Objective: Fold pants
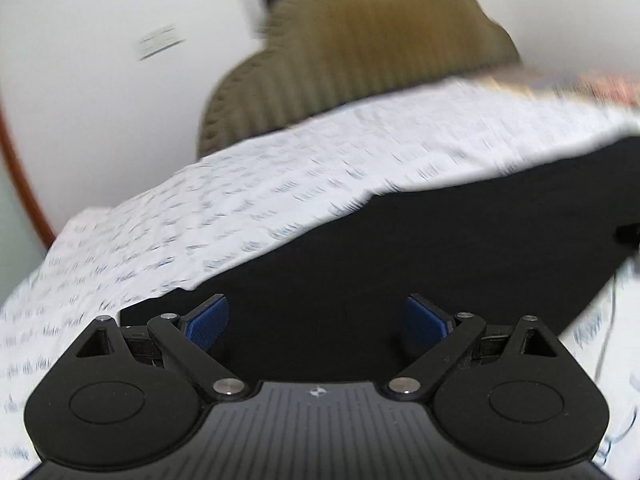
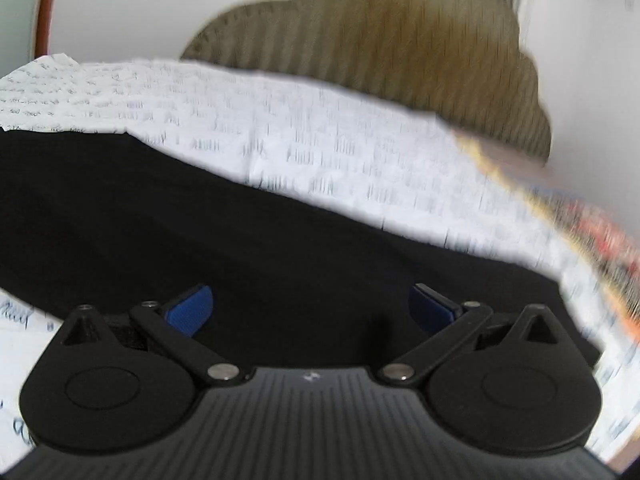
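A: Where are the black pants (image 1: 460, 248) lying?
B: Flat on the script-printed sheet (image 1: 240, 200).
A: And each gripper?
B: Left gripper (image 1: 316, 322) and right gripper (image 2: 310, 312) are hovering over them, blue pads (image 2: 190, 312) spread, gripping nothing.

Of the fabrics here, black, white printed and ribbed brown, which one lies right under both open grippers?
The black pants; the white printed sheet and ribbed brown headboard lie farther away.

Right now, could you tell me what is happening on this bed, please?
A person holds a gripper in each hand over black pants that lie spread on a white sheet with a script print. The left gripper and the right gripper are both open, above the dark cloth, gripping nothing. A brown ribbed headboard stands behind. The pictures are blurred.
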Demonstrator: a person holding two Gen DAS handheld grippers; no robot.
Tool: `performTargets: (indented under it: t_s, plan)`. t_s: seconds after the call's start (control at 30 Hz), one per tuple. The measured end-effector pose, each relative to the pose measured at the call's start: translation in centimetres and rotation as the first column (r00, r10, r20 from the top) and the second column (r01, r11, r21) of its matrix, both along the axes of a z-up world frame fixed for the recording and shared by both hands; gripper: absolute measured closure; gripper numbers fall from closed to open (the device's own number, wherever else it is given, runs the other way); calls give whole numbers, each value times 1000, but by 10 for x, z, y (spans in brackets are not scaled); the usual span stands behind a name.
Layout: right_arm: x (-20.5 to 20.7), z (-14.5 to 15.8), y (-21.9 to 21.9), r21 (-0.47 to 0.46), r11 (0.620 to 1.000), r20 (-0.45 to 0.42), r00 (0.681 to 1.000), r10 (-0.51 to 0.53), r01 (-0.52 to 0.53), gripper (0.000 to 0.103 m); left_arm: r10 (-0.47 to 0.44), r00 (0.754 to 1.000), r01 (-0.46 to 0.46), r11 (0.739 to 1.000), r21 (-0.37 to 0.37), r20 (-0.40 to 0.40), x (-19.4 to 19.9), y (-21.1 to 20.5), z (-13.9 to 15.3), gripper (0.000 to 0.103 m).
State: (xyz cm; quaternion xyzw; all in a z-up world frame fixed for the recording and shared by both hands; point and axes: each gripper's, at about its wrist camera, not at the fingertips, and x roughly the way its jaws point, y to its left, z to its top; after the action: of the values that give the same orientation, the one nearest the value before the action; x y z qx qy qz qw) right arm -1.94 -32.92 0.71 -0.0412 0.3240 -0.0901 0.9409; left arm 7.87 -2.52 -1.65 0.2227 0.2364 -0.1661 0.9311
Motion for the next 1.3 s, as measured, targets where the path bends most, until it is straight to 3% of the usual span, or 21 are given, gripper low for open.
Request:
performTargets:
  t_s: [0.03, 0.1, 0.17, 0.27, 0.4, 0.47, 0.5, 0.57, 0.63, 0.7, 0.73, 0.87, 0.93, 1.0, 1.07, 1.13, 1.2, 1.3]
  plan:
    - [-2, -6, -3, 42, 999, -45, 999, 7, -6, 0, -9, 1000, 10, 999, 48, -13, -2, -7, -8, 8]
    - [-17, -9, -7, 106, 994, -34, 999, 38, -35, 0, -2, 1000, 2, 996, 87, 3, -8, -11, -16, 8]
    - [-32, -5, -10, 99, 992, -39, 995, 88, -84, 0, -18, 1000, 17, 997, 73, 8, -13, -14, -8, 8]
    - [-40, 1, -26, 65, 998, 37, 999, -9, 6, 0, -66, 998, 66, 998, -14, -4, -13, -30, 5, 8]
    - [-35, 0, -53, 236, 968, 101, 989, -110, 84, 0, -152, 988, 147, 982, -116, -33, -4, -72, 7, 8]
    - [-25, -13, -55, 269, 962, 25, 998, -63, 54, 0, -181, 983, 177, 980, -92, -32, -4, -94, -2, 8]
    - [-23, -19, -52, 216, 976, -10, 1000, -30, 31, 0, -188, 982, 186, 980, -76, -33, -2, -103, -9, 8]
    - [-36, -13, -51, 178, 984, 56, 998, -29, 18, 0, -223, 974, 220, 972, -76, -37, -5, -116, -17, 8]
    - [-49, -8, -73, 245, 965, 115, 986, -120, 89, 0, -239, 970, 236, 969, -68, -39, -5, -125, -25, 8]
    - [-64, -9, -113, 341, 908, 141, 941, -306, 244, 0, -240, 970, 238, 970, -53, -36, -7, -129, -31, 8]
    - [-74, -12, -136, 410, 857, 143, 906, -398, 312, 0, -240, 970, 238, 970, -54, -34, -7, -129, -34, 8]
    - [-110, -41, -219, 707, 563, 59, 758, -650, 428, 0, -237, 970, 230, 968, -101, -60, -3, -127, -34, 7]
    - [-120, -56, -245, 777, 475, 32, 729, -684, 412, 7, -232, 969, 223, 968, -116, -78, 0, -126, -35, 6]
    - [-122, -66, -257, 811, 439, 36, 715, -698, 387, 12, -228, 970, 217, 969, -119, -85, 1, -126, -35, 5]
    - [-119, -68, -265, 806, 437, 38, 703, -710, 398, 22, -226, 970, 215, 970, -117, -85, 0, -126, -36, 5]
    - [-110, -67, -272, 790, 452, 36, 703, -710, 416, 40, -225, 971, 215, 970, -113, -83, 0, -127, -36, 5]
    - [-100, -65, -274, 779, 452, 17, 706, -708, 434, 69, -225, 971, 215, 970, -111, -84, 0, -127, -35, 5]
    - [-89, -65, -282, 777, 453, 8, 713, -701, 437, 90, -219, 972, 211, 972, -102, -84, -1, -129, -32, 5]
